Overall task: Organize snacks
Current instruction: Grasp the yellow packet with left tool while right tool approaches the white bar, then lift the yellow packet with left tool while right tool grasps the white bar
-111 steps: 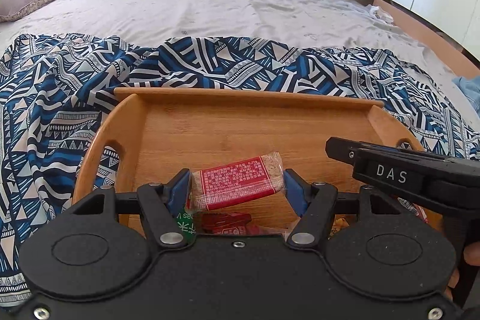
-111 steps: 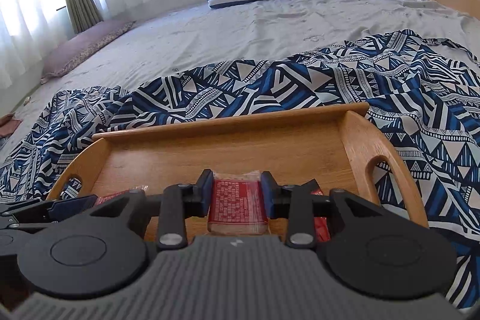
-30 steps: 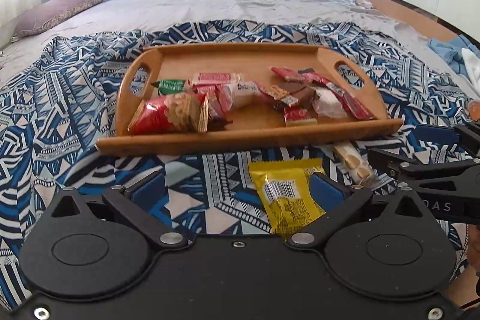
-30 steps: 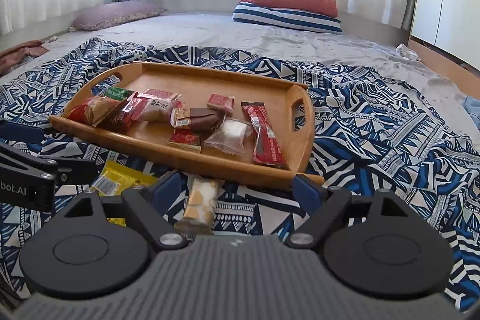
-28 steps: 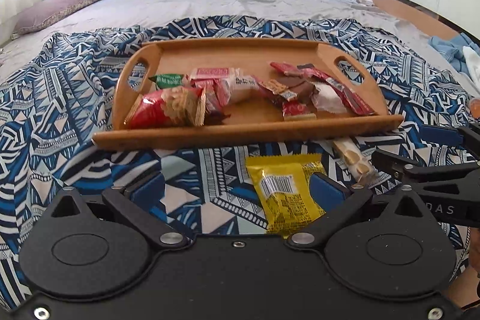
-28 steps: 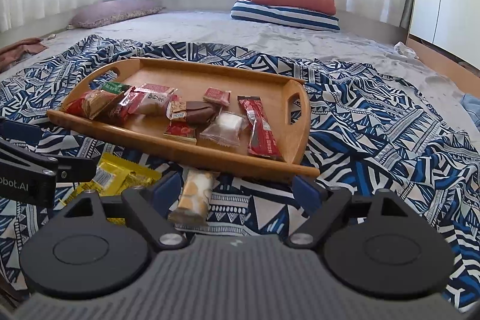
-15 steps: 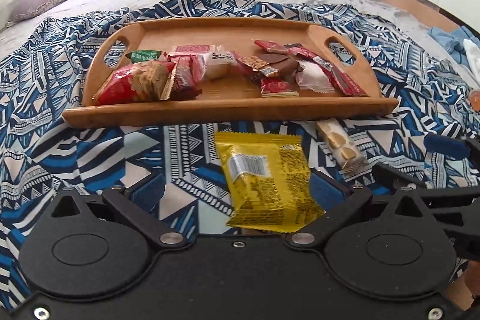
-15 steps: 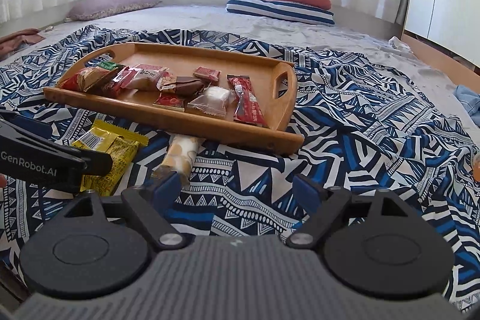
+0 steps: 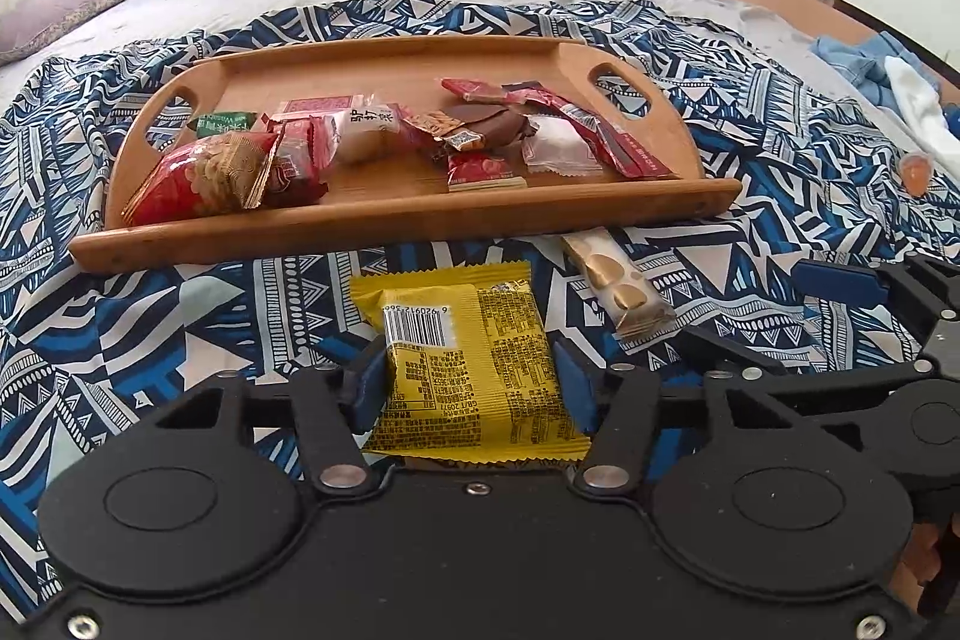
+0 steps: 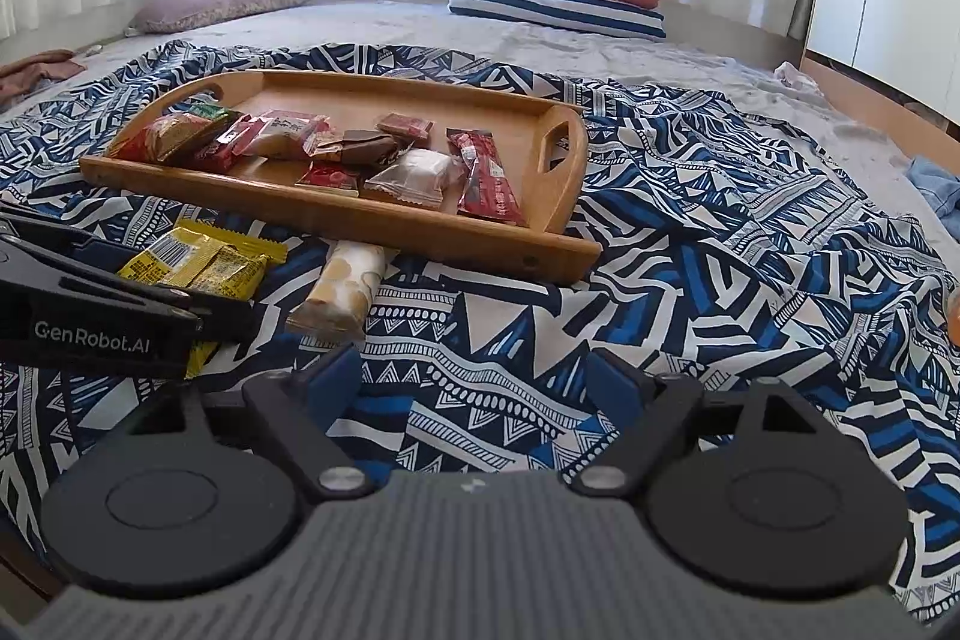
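Nearest, the left gripper (image 9: pixel 471 388) is closing its jaws on the yellow snack packet (image 9: pixel 465 358), which lies flat on the patterned blanket (image 9: pixel 150 340) just short of the tray's near edge; the blue pads flank its sides and look about to touch. Beside it, the right gripper (image 10: pixel 474 388) hangs with jaws wide apart and nothing between them, the cream biscuit pack (image 10: pixel 342 289) lying just ahead, its far end at the tray's near edge. Beyond, the wooden tray (image 9: pixel 390 229) holds the gathered snacks. The pick-up step seems underway; next calls for a firm pinch, then lifting the packet over the rim.
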`<state>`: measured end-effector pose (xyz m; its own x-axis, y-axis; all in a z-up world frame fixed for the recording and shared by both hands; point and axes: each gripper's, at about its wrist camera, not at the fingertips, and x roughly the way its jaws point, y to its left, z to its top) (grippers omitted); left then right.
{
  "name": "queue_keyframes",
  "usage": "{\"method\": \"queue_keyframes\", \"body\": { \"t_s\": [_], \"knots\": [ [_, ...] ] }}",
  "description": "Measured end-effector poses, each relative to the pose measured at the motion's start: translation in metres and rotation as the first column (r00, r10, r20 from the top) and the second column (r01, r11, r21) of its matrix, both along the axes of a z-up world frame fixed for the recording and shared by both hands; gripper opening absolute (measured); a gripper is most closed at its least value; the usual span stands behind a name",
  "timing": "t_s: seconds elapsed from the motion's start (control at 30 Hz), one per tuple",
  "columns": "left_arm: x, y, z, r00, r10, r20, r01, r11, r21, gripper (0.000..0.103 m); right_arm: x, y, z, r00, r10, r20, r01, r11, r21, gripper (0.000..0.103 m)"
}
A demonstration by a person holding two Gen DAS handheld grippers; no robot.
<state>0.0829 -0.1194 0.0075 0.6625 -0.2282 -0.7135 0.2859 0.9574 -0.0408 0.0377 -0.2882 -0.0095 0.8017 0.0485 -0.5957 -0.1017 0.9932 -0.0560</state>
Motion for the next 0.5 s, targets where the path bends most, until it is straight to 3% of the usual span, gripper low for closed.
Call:
{"method": "queue_keyframes", "body": {
  "t_s": [0.5],
  "knots": [
    [-0.004,0.035,0.018,0.998,0.020,0.053,-0.020,1.000,0.005,0.054,0.013,0.015,0.002,1.000,0.004,-0.013,-0.003,0.996,0.090,0.090]
  ]
}}
